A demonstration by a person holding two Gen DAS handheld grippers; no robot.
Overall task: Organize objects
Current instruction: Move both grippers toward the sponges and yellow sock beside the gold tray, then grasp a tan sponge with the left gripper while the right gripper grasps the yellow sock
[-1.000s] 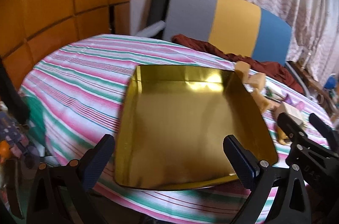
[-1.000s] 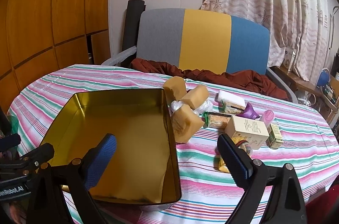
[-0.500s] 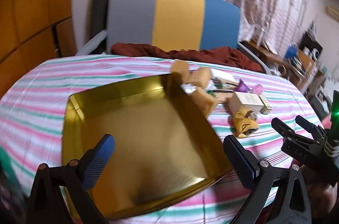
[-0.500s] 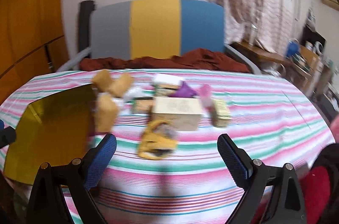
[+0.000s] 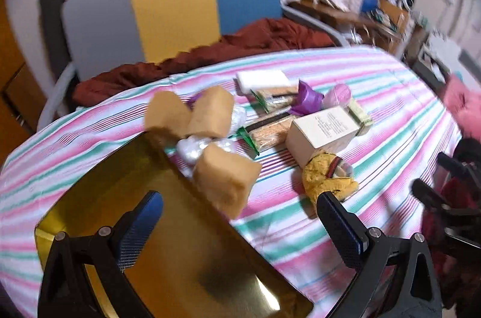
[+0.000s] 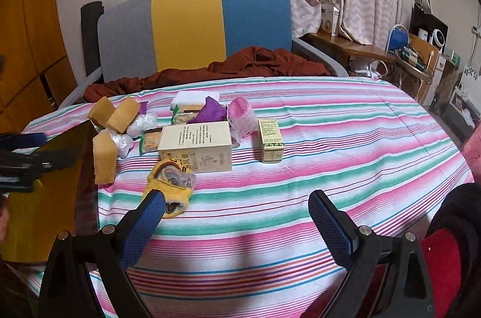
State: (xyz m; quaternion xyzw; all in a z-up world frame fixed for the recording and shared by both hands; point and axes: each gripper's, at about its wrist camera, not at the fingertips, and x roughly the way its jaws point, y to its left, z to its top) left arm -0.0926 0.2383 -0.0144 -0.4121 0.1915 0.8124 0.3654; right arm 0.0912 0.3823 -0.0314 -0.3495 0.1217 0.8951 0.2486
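A gold metal tray (image 5: 192, 252) lies on the striped table at the left; it also shows in the right wrist view (image 6: 39, 197). Right of it lie tan sponges (image 5: 225, 182) (image 6: 103, 155), a cream box (image 5: 323, 131) (image 6: 195, 146), a yellow cloth item (image 5: 329, 178) (image 6: 171, 182), snack packets (image 5: 270, 131), a purple piece (image 6: 210, 112), a pink roller (image 6: 242, 115) and a small green box (image 6: 270, 143). My left gripper (image 5: 237, 212) is open above the tray's right edge. My right gripper (image 6: 237, 209) is open over the bare cloth near the yellow item.
A grey, yellow and blue chair back (image 6: 192, 26) with a rust-red cloth (image 6: 234, 67) stands behind the table. A cluttered wooden side table (image 6: 375, 53) stands at the right. Wooden panels (image 6: 27, 47) line the left wall.
Both grippers have swung to the right, from over the tray toward the pile of objects. Both stay open and empty.
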